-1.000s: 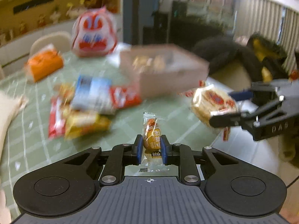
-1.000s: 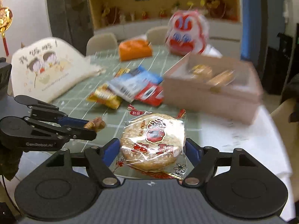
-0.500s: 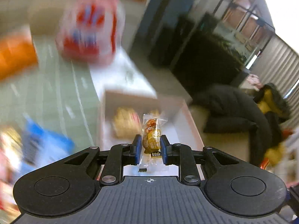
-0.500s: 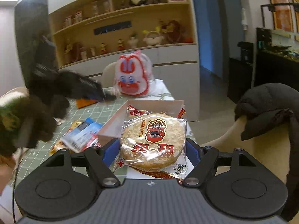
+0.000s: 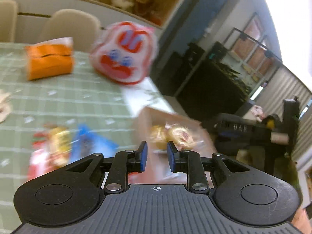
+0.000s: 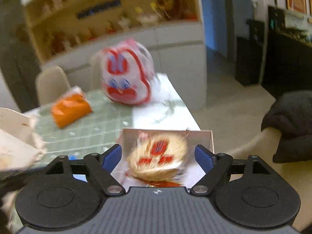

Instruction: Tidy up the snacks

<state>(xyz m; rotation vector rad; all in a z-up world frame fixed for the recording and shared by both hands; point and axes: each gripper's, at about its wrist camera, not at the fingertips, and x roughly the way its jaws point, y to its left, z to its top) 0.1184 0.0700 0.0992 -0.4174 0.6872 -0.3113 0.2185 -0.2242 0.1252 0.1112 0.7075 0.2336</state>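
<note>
A pink open box [image 5: 197, 142] stands near the table's right edge, with wrapped snacks [image 5: 171, 134] inside. My left gripper [image 5: 155, 157] is open and empty, just in front of the box. My right gripper [image 6: 158, 156] is open over the same box [image 6: 209, 136]. The round rice cracker in its clear wrapper [image 6: 158, 156] sits blurred between the spread fingers and looks loose from them. The right gripper also shows in the left wrist view [image 5: 243, 130], right of the box.
An orange packet [image 5: 49, 59] and a red-and-white rabbit-face bag [image 5: 124, 52] lie at the far side of the green checked table. Several loose snack packs [image 5: 64, 146] lie left of the box. Chairs stand behind the table; a dark coat [image 6: 290, 128] hangs at right.
My left gripper has opened and let go of the small yellow snack over the box. My right gripper has moved over the box and spread its fingers off the rice cracker.
</note>
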